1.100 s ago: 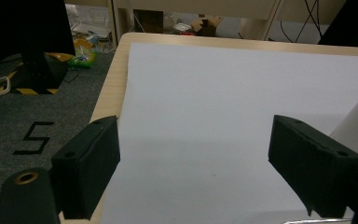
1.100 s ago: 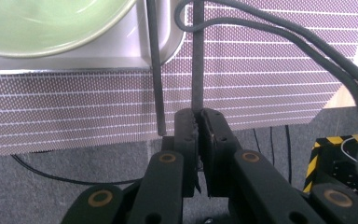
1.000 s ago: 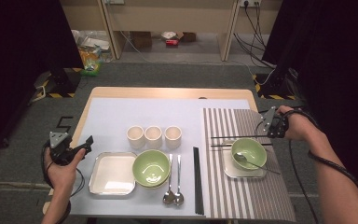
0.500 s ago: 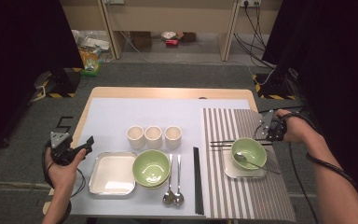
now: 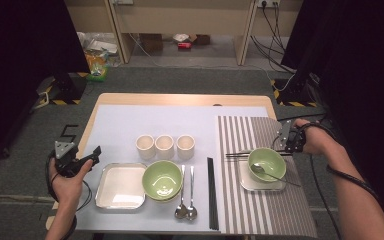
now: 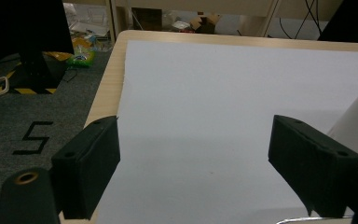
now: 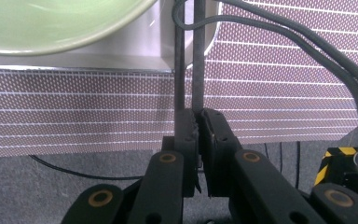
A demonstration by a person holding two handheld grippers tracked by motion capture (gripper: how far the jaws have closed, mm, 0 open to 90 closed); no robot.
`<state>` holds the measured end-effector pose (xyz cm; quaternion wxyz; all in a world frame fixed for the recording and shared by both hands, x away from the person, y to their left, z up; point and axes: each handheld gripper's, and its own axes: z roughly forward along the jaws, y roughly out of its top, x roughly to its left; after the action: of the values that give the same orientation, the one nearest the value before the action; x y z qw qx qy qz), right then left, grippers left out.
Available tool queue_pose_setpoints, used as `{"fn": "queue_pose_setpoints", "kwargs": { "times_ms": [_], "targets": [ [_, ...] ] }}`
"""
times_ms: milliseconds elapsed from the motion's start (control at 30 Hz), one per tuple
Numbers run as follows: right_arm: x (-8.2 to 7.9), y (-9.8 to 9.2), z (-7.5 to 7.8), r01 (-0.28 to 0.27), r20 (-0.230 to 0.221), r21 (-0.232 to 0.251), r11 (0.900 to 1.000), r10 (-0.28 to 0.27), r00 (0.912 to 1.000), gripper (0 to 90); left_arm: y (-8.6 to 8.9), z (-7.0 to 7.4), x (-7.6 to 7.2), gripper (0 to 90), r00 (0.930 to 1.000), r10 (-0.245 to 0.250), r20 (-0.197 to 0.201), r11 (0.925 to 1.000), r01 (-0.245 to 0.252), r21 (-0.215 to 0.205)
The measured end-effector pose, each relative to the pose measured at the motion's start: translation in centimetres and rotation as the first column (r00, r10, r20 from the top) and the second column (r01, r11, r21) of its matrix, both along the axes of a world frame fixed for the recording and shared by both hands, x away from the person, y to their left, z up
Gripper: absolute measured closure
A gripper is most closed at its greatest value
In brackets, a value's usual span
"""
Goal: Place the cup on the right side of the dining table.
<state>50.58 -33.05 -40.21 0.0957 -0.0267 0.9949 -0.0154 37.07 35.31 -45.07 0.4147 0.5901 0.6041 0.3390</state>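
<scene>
Black chopsticks [image 7: 189, 56], thin, paired

Place settings across the desk [image 5: 130, 102]

Three cups [image 5: 164, 146] stand mid-frame; below them a tray [image 5: 120, 186], bowl [image 5: 162, 179] and spoons [image 5: 186, 192] in a row; right, on the mat [image 5: 267, 210], a second bowl [image 5: 266, 163] sits on a plate [image 5: 261, 183], chopsticks [image 5: 237, 155] at its upper left.
</scene>
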Motion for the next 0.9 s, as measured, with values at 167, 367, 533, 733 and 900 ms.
{"fn": "queue_pose_setpoints", "kwargs": {
  "times_ms": [167, 367, 533, 733, 900],
  "targets": [
    [-0.03, -0.04, -0.22, 0.002, -0.002, -0.008, 1.000, -0.002, 1.0000, 85.7, -0.04, 0.00, 0.02, 15.8, 1.0000, -0.003, 0.001, 1.0000, 0.003, 0.002],
    [0.09, 0.02, -0.47, -0.014, -0.013, -0.017, 1.000, 0.013, 0.9998, 85.7, -0.08, -0.02, 0.05, 15.8, 1.0000, -0.003, 0.000, 1.0000, 0.003, 0.003],
    [0.10, 0.16, -0.61, -0.003, -0.016, -0.025, 1.000, 0.002, 0.9999, 85.7, -0.09, 0.00, 0.04, 15.8, 1.0000, -0.003, 0.000, 1.0000, 0.003, 0.003],
    [0.24, 0.29, -0.69, -0.016, -0.022, -0.039, 0.999, 0.015, 0.9996, 85.6, -0.08, 0.02, 0.06, 15.8, 1.0000, -0.002, 0.002, 1.0000, 0.002, 0.003],
    [0.19, 0.35, -0.76, -0.004, -0.020, -0.049, 0.999, 0.003, 0.9998, 85.6, -0.10, 0.00, 0.08, 15.8, 1.0000, -0.005, 0.000, 1.0000, 0.005, 0.005]
  ]
}}
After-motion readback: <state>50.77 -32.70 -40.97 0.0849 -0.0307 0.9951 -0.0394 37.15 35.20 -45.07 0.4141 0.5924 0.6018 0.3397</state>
